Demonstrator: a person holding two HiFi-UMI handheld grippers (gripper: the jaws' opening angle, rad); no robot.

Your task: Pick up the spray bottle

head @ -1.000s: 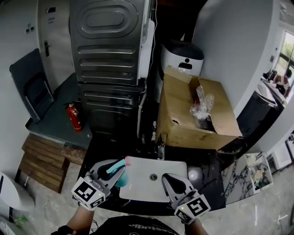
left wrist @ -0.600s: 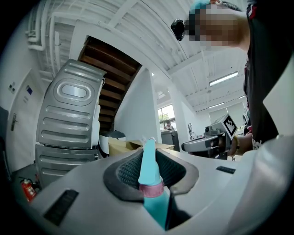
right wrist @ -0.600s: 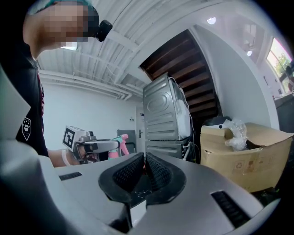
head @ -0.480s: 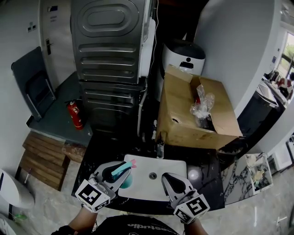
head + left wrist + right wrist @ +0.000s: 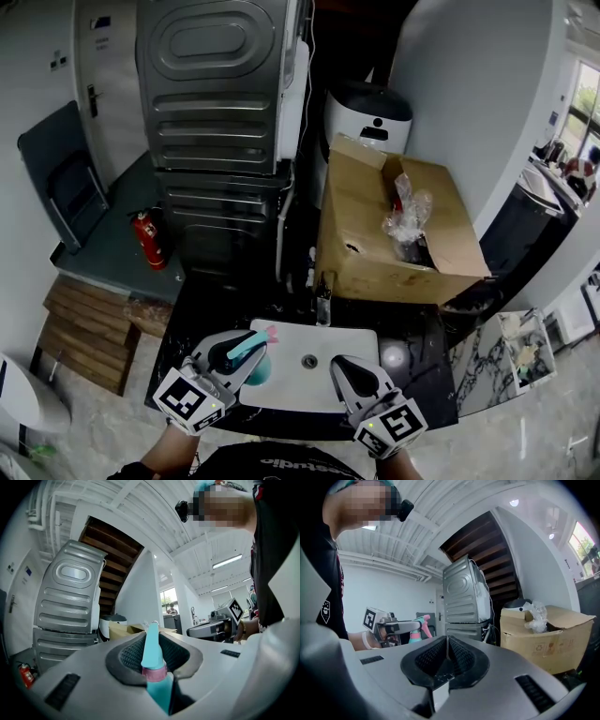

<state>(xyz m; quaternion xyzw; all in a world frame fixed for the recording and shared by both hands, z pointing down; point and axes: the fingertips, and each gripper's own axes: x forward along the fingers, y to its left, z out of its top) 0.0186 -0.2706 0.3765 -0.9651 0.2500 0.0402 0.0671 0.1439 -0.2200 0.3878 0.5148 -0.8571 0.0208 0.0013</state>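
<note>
**Left gripper** (image 5: pixel 242 353) (image 5: pixel 153 641): jaws closed on the spray bottle, pads pressing its neck from both sides. Marker cube at the rear, near the person's hand.

**Spray bottle** (image 5: pixel 253 360) (image 5: pixel 153 654) (image 5: pixel 416 632): teal body, pink collar, pink nozzle tip. Held in the left gripper over the left edge of the sink. Whether it touches the basin cannot be told. In the right gripper view it shows upright in the left gripper's grip.

**Right gripper** (image 5: pixel 341 363) (image 5: pixel 447 645): jaws together, nothing between them. It sits over the right front part of the sink, well apart from the bottle.

**Sink** (image 5: pixel 354 343): white rectangular basin with a round drain, set in a black countertop (image 5: pixel 427 361).

**Faucet** (image 5: pixel 322 302): dark, at the basin's back edge.

**Cardboard box** (image 5: pixel 370 258) (image 5: pixel 543 637): open, behind the sink on the right. A crumpled clear plastic bag (image 5: pixel 403 211) sticks out of the top.

**White bin** (image 5: pixel 367 120): dark lid, behind the box.

**Grey ribbed appliance** (image 5: pixel 220 103) (image 5: pixel 70 597): tall, left of the bin.

**Fire extinguisher** (image 5: pixel 146 239): red, on the floor beside the appliance.

**Folding chair** (image 5: pixel 58 178): dark, against the wall at left.

**Wooden pallet** (image 5: pixel 89 333): on the floor, left of the countertop.
</note>
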